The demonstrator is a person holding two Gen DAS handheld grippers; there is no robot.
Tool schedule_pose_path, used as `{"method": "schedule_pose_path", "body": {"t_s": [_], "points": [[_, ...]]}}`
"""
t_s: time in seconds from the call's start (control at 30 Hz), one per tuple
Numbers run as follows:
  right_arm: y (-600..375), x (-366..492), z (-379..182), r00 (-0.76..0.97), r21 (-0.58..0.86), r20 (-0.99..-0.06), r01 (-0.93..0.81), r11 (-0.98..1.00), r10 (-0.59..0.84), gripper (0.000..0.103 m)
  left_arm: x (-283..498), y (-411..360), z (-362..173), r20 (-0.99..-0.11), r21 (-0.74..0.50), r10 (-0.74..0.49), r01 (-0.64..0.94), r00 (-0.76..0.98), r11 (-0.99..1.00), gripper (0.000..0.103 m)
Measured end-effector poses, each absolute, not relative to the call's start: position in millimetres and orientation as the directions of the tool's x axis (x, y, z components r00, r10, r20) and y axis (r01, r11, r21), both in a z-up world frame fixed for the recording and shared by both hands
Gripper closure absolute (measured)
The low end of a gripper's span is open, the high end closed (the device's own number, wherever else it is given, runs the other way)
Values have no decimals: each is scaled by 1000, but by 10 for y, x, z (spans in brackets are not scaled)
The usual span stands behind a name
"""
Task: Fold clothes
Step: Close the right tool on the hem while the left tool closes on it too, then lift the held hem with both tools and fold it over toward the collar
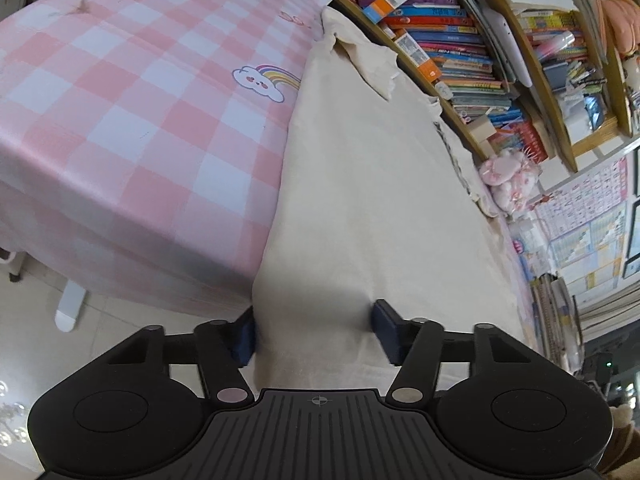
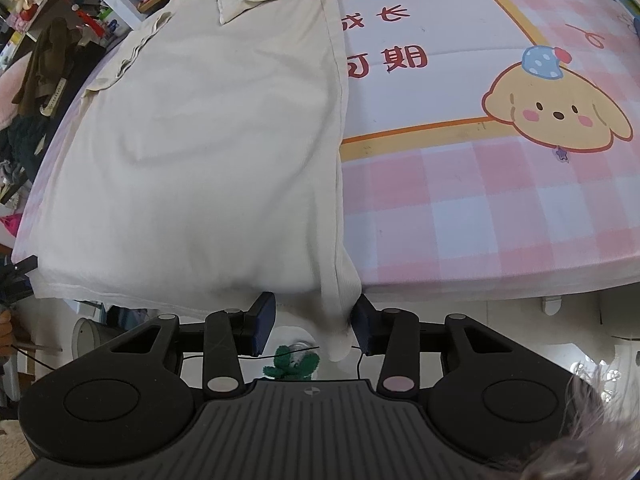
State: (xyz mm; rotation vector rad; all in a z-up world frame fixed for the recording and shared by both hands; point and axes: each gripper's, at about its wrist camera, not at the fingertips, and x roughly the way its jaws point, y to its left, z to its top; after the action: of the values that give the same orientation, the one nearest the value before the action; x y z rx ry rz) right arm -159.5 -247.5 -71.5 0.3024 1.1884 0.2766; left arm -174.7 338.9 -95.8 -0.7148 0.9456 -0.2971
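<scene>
While our jaws stand apart around its hem, perhaps touching, the cream shirt [image 2: 208, 132] lies flat on the surface [image 2: 480, 200].

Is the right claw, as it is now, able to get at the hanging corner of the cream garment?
Probably yes. The garment's corner already hangs between the right claw fingers at the table edge, nothing blocks it, and the jaws stand apart, not yet pressing.

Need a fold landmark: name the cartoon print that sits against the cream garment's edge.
The white cloud with the rainbow: its rainbow reaches the edge of the cream garment. The yellow puppy lies well clear of it.
</scene>
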Motion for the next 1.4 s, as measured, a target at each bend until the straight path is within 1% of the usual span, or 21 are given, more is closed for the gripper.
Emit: {"method": "schedule_pose_path", "body": {"t_s": [0.03, 0.07, 0.1, 0.13, 0.2, 0.43, 0.6, 0.93, 1.13, 1.2, 1.27, 1.33, 1.4], "points": [[-2479, -1598, -710, 349, 374, -862, -53, 926, 368, 75, -1781, 3393, -946, -620, -687, -537, -65, 573, 724, 67], [-2488, -1603, -706, 349, 375, -861, -53, 926, 369, 80, -1817, 3384, -923, -608, -695, -543, -58, 580, 717, 91], [-2504, -1610, -697, 351, 380, -859, -52, 924, 373, 89, -1854, 3351, -881, -600, -693, -542, -46, 589, 719, 97], [-2529, -1622, -681, 357, 390, -853, -52, 919, 382, 93, -1891, 3318, -839, -593, -692, -541, -33, 597, 721, 96], [-2569, -1653, -631, 375, 415, -834, -60, 908, 405, 96, -1952, 3275, -775, -581, -690, -535, -23, 614, 724, 97], [-2781, -1787, -311, 436, 525, -742, -95, 846, 509, 97, -2189, 3306, -643, -539, -728, -520, -56, 662, 683, 97], [-2958, -1948, -197, 458, 574, -700, -97, 813, 548, 97, -2359, 3221, -627, -549, -732, -519, -77, 655, 677, 97], [-3194, -2388, -334, 404, 617, -706, -52, 785, 582, 97, -2798, 3127, -601, -588, -732, -519, -134, 621, 668, 97], [-3257, -2699, -455, 327, 642, -720, -20, 767, 612, 97, -3052, 3098, -636, -614, -738, -531, -185, 584, 649, 97], [-3269, -2765, -469, 315, 668, -706, -4, 744, 635, 97, -3050, 3079, -582, -579, -766, -539, -182, 612, 617, 97], [-3295, -2790, -428, 327, 714, -663, 6, 700, 674, 97, -2996, 3054, -476, -511, -806, -542, -152, 666, 573, 97], [-3304, -2766, -326, 367, 761, -602, -5, 649, 709, 97, -2889, 3036, -335, -421, -845, -537, -100, 731, 526, 97], [-3329, -2678, -168, 443, 807, -515, -39, 589, 734, 97, -2757, 3043, -231, -331, -879, -515, -61, 791, 472, 97]]}}
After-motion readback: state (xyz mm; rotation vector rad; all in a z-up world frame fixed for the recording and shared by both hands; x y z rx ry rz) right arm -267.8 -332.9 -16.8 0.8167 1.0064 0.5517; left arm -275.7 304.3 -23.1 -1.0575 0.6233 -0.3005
